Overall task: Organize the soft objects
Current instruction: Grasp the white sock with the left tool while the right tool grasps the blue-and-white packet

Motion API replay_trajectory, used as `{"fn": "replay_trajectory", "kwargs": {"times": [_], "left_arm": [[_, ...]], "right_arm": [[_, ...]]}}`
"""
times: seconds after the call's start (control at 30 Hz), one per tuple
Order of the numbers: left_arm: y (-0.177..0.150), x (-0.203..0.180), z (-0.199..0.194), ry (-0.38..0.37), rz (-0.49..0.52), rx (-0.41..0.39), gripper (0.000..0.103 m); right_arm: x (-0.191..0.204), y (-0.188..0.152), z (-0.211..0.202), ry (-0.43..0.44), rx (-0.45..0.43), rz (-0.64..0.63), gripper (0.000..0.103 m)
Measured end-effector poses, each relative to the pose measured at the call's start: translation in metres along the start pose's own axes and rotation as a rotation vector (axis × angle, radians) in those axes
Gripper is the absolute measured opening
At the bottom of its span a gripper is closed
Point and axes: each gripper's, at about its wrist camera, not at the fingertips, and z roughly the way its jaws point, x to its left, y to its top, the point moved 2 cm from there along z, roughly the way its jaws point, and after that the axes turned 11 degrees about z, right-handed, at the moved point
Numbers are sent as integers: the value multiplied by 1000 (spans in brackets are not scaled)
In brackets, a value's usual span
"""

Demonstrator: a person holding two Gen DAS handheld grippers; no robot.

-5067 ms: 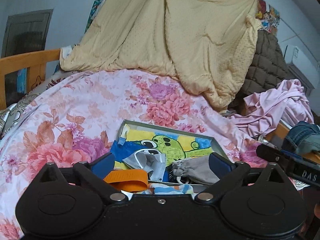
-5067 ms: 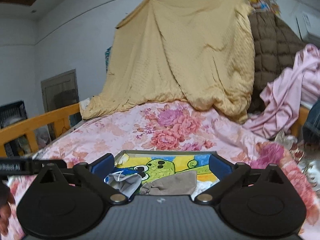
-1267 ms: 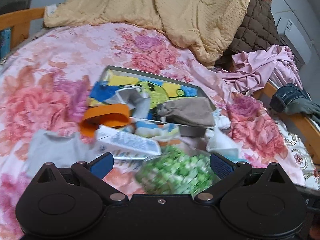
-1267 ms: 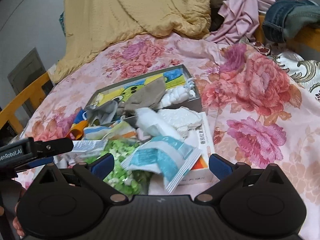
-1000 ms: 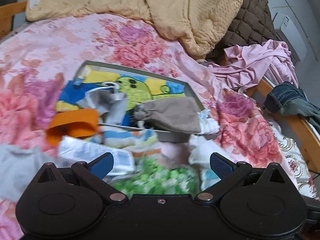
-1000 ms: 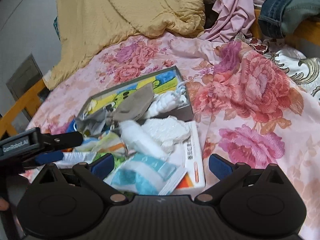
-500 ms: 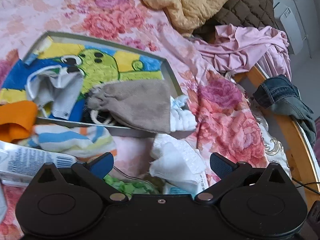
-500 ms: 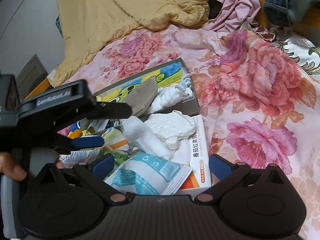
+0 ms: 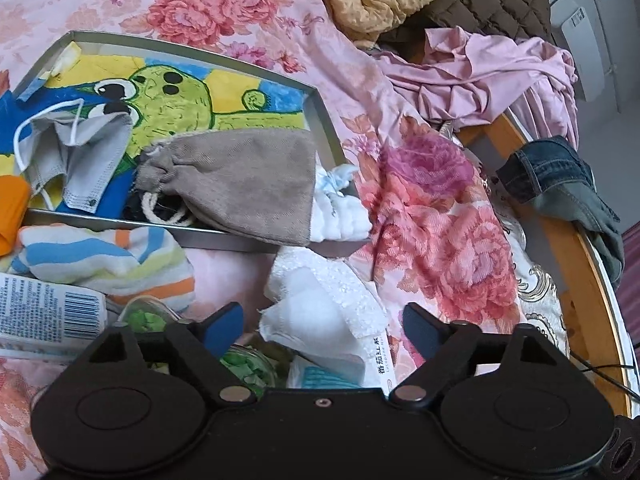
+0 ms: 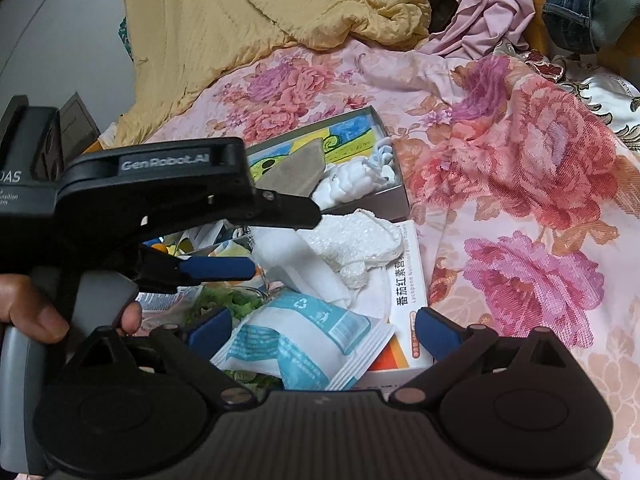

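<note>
The left gripper [image 9: 322, 330] is closing, its blue-padded fingers [image 9: 222, 326] still spread to either side of a crumpled white cloth [image 9: 320, 308] that lies on the floral bedspread [image 9: 440, 220], just below the near rim of a shallow metal tray [image 9: 320, 96]; the pads are not seen pressing the cloth. In the right wrist view the upper finger of that gripper lies over the cloth's left end and the lower, blue-padded one beside it. The cloth rests partly on a white medicine box [image 10: 404, 276]. A grey drawstring pouch [image 9: 240, 184] overhangs the tray's near rim. The right gripper [image 10: 322, 330] stands wide open, with a teal-and-white sachet [image 10: 304, 344] lying between its fingers, untouched.
</note>
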Motion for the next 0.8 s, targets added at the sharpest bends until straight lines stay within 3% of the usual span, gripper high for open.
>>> {"fn": "replay_trajectory", "kwargs": {"times": [0.23,0.63,0.8], "left_arm": [[-3,-2,6,16,3,26,60],[-10,1,10,30,12,29,32],[-10,-1,11,31,38,24,14]], "right_arm": [[1,-1,2,-7,12,-11,87],[2,-2,1,7,10,-9,80],[2,-2,2,17,11,-5,76]]}}
